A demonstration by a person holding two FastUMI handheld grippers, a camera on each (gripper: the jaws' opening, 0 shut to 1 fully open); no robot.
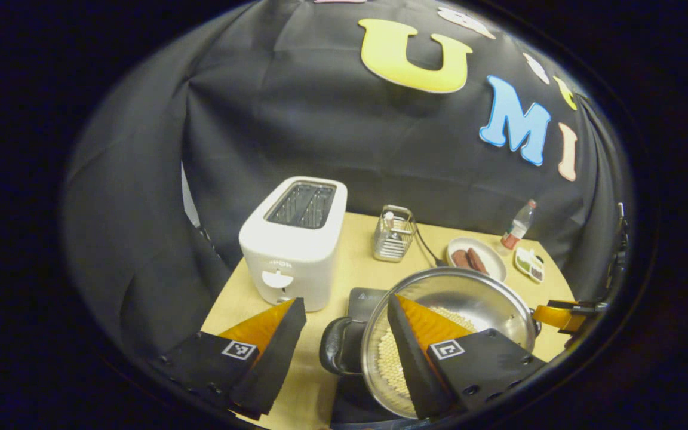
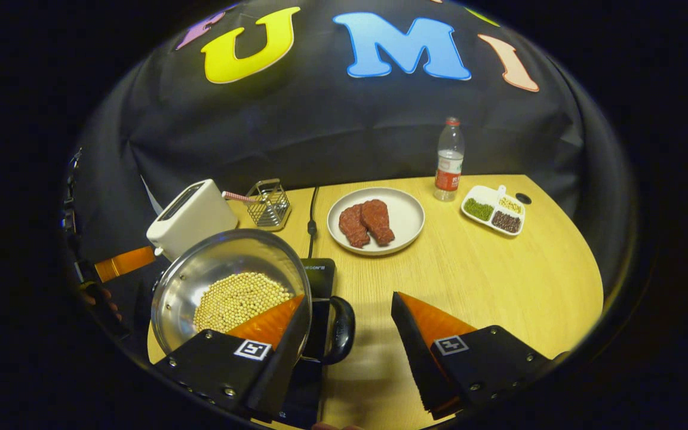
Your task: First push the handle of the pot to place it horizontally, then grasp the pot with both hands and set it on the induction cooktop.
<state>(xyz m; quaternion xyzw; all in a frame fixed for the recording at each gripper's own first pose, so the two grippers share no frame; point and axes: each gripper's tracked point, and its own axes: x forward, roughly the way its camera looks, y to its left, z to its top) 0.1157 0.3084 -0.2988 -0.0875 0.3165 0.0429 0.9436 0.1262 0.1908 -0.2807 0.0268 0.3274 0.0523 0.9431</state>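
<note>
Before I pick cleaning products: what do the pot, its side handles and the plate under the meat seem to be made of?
Pot: polished metal, likely stainless steel; its wall mirrors the light. Handle: glossy black loop, probably plastic, though coated metal is possible. Plate: smooth, off-white, matte, looks like ceramic; could be melamine.
</note>
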